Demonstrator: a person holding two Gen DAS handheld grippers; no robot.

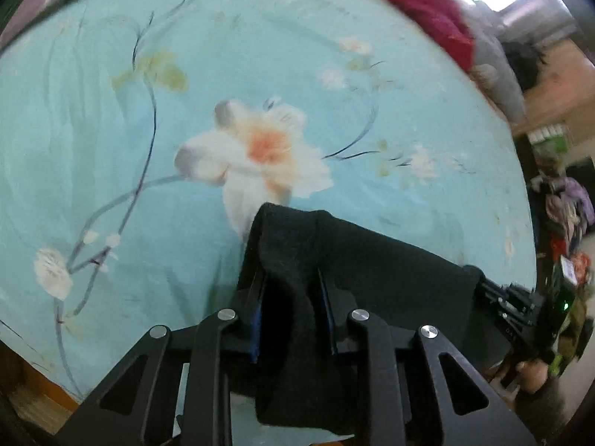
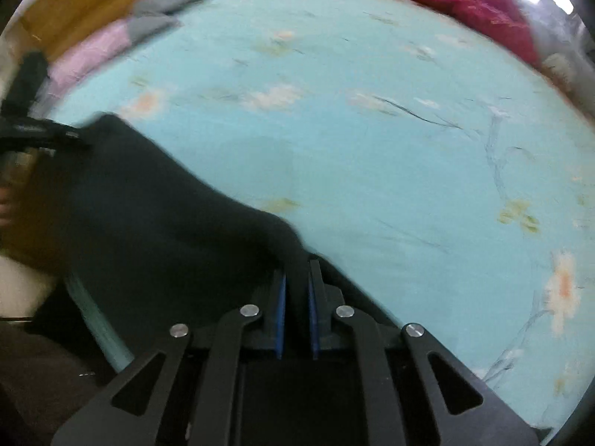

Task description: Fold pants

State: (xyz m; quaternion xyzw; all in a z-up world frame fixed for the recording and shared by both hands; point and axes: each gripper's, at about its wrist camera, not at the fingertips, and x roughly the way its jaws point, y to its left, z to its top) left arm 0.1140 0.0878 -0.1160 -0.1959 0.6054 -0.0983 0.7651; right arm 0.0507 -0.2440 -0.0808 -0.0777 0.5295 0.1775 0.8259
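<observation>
The black pants (image 1: 372,260) are pinched at one edge by the left gripper (image 1: 290,278) and at the other by the right gripper (image 2: 297,271), stretched between them above the floral sheet (image 1: 148,130), presumably for folding

pants (image 1: 372,267) on bedsheet (image 1: 111,148) | blanket (image 1: 420,3) behind, at far edge

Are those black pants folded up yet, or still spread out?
Spread, not folded: the black pants stretch as one sheet between both tongs above the blue bedsheet.
</observation>
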